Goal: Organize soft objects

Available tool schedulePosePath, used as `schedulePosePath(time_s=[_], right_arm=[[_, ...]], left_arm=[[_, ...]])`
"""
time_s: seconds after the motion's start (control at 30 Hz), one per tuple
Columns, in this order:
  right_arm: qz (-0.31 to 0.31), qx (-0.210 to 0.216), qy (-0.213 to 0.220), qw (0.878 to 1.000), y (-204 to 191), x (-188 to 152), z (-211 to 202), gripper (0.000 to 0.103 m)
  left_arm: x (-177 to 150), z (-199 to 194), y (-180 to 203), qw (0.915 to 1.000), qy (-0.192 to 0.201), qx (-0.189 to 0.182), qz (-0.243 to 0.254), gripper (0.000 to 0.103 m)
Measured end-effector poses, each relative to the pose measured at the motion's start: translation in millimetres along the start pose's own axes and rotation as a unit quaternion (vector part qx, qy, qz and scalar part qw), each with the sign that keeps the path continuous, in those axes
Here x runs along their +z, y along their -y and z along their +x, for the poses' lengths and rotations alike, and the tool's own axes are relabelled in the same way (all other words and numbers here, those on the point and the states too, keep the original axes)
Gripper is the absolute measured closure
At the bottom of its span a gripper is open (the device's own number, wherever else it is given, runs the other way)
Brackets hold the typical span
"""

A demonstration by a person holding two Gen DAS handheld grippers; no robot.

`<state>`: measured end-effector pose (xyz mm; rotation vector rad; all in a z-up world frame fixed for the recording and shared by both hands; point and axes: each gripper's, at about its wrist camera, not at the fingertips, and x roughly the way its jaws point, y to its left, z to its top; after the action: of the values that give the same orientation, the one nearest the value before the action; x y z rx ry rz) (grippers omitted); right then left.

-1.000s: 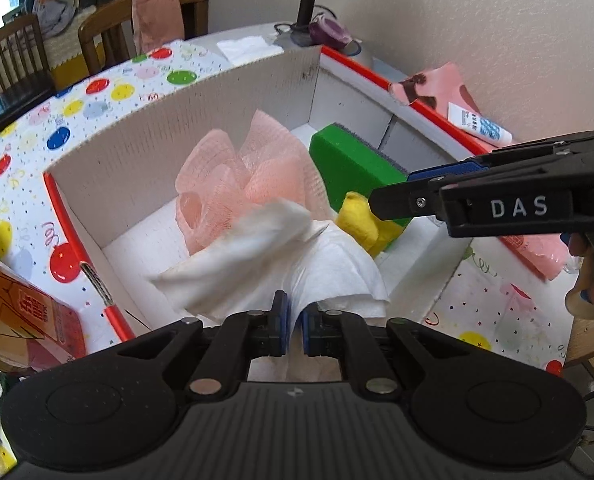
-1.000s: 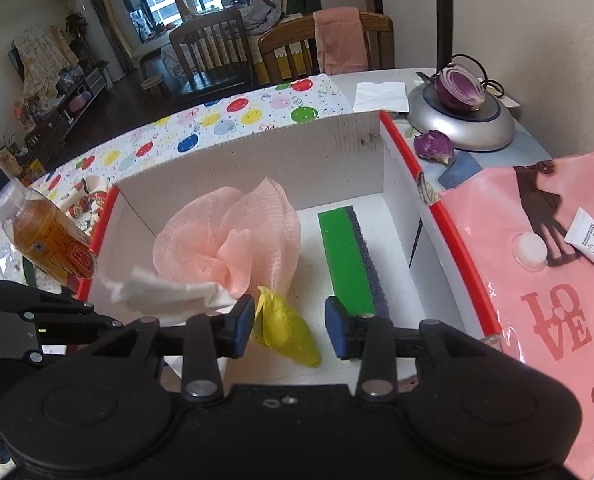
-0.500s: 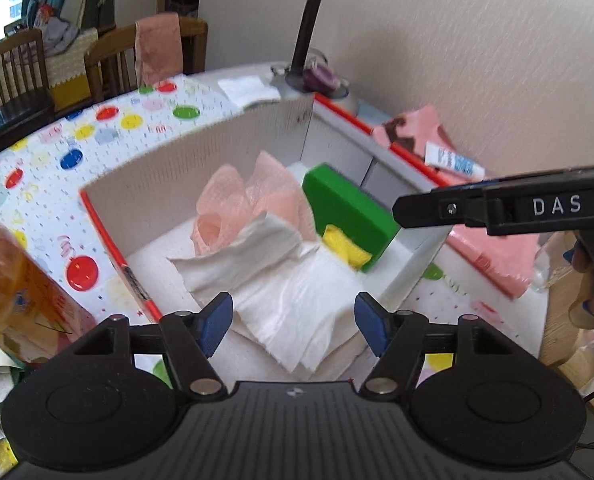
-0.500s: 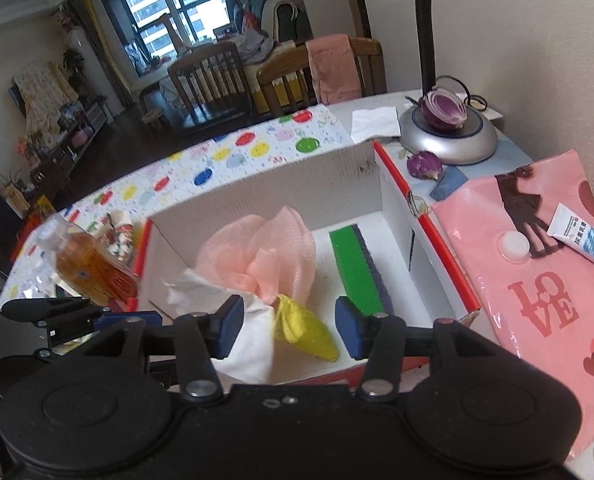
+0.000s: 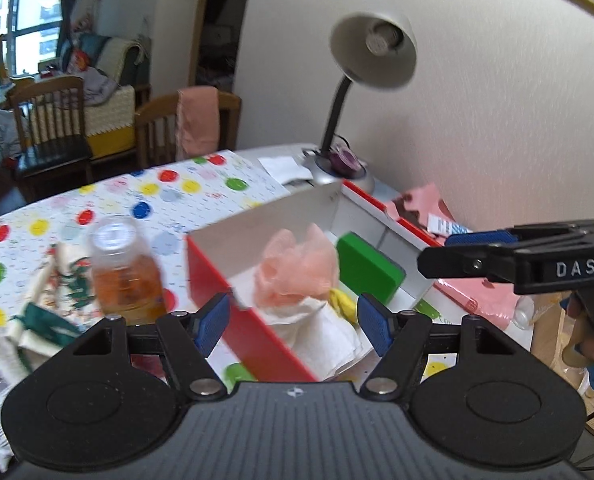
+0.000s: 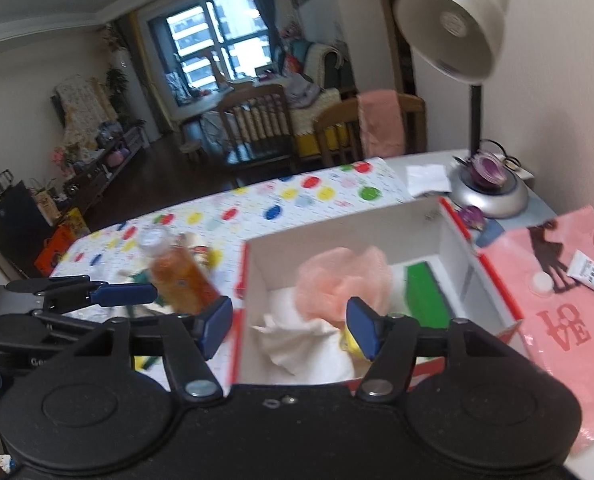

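Both the left gripper (image 5: pixel 293 322) and right gripper (image 6: pixel 289 330), jaws just opening wide and empty, hang above the box (image 6: pixel 253 276), where the pouf (image 6: pixel 341 280), tissue (image 6: pixel 297 340) at its 6 o'clock, and sponge (image 6: pixel 425 292) at 3 o'clock look light and squashy, best pinched mid-body.

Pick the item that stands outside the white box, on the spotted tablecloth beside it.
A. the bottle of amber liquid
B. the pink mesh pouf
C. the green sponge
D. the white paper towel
A: the bottle of amber liquid stands on the tablecloth left of the box, while sponge, pouf and towel lie inside it.
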<state>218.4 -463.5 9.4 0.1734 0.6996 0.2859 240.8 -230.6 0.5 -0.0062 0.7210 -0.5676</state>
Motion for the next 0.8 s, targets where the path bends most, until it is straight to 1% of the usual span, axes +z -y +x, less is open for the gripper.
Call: schedulePosePath(time_s=[0.1,0.17,0.23,0.3,0.37,0.43,0.47,0.5,0.53,0.7,0.77,0.8], right_arm=[[-0.011,0.012,0.008,1.000,-23,-2,-3,0.038],[-0.015,0.022,0.014,1.000,-38,-4,-3,0.036],[-0.020,0.030,0.017,0.999,-52,-5,-2,0.034],[-0.026,0.038,0.018,0.999,-66,-7,1,0.033],[-0.031,0.045,0.021,0.998,-80,-9,5,0.030],[-0.034,0.054,0.023,0.998,-93,-12,7,0.024],[-0.037,0.057,0.025,0.997,-100,-14,9,0.023],[-0.042,0.058,0.026,0.997,-106,-15,11,0.022],[-0.046,0.060,0.026,0.997,-113,-17,13,0.021],[-0.057,0.069,0.023,0.996,-140,-25,21,0.016],[-0.060,0.071,0.021,0.995,-149,-28,25,0.015],[-0.061,0.073,0.020,0.995,-154,-30,25,0.013]], left_arm=[[-6,-24,-17,0.9998,0.015,0.011,-0.013,0.033],[-11,-39,-28,0.9992,0.025,0.023,-0.020,0.033],[-16,-54,-39,0.9986,0.034,0.033,-0.025,0.028],[-22,-68,-50,0.9978,0.041,0.043,-0.028,0.027],[-29,-82,-60,0.9969,0.049,0.053,-0.031,0.027],[-35,-95,-69,0.9962,0.051,0.061,-0.033,0.027],[-38,-101,-74,0.9959,0.053,0.065,-0.034,0.025],[-42,-107,-79,0.9956,0.055,0.068,-0.035,0.019],[-46,-112,-84,0.9952,0.056,0.070,-0.038,0.018],[-64,-136,-109,0.9933,0.062,0.079,-0.056,0.018],[-71,-143,-118,0.9927,0.065,0.082,-0.061,0.015],[-74,-146,-122,0.9923,0.068,0.081,-0.064,0.009]])
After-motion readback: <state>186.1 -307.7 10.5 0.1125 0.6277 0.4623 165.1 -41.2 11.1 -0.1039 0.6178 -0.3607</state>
